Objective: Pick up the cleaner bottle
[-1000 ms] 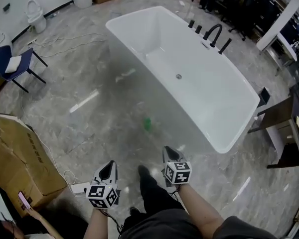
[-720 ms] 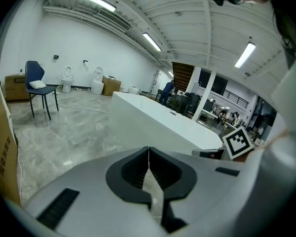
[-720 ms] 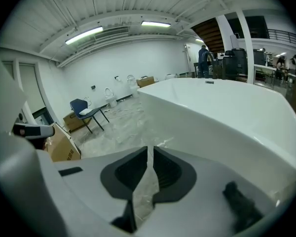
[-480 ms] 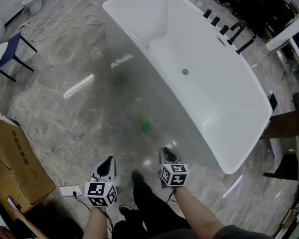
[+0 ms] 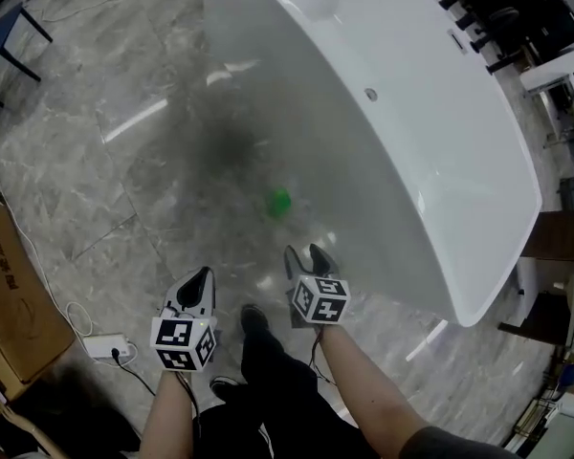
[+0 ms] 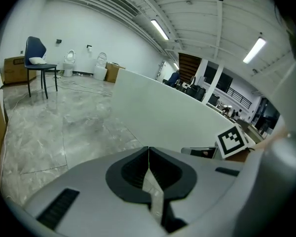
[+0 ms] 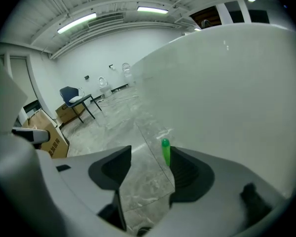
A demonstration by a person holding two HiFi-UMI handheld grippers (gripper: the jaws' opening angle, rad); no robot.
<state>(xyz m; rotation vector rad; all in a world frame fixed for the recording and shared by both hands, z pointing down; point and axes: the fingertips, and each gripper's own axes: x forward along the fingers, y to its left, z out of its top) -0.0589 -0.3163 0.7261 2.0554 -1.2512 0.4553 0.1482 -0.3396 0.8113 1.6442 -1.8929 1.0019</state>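
Head view: the small green plastic cleaner bottle (image 5: 279, 202) stands on the grey marble floor (image 5: 124, 189) beside the white bathtub (image 5: 440, 161), ahead of the right gripper (image 5: 306, 253); the approach is under way.

Left gripper view: the left gripper (image 6: 148, 154) has its jaws pressed together, empty.

Right gripper view: jaws opening, nothing between them. The bottle stands upright, long axis vertical. Next, the jaws likely must straddle it.

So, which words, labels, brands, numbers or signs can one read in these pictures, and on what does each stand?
Cardboard box: dark print on its side, too blurred to read.
Green bottle: too small to show any label.
Left marker cube, right marker cube: square patterns only, no words.
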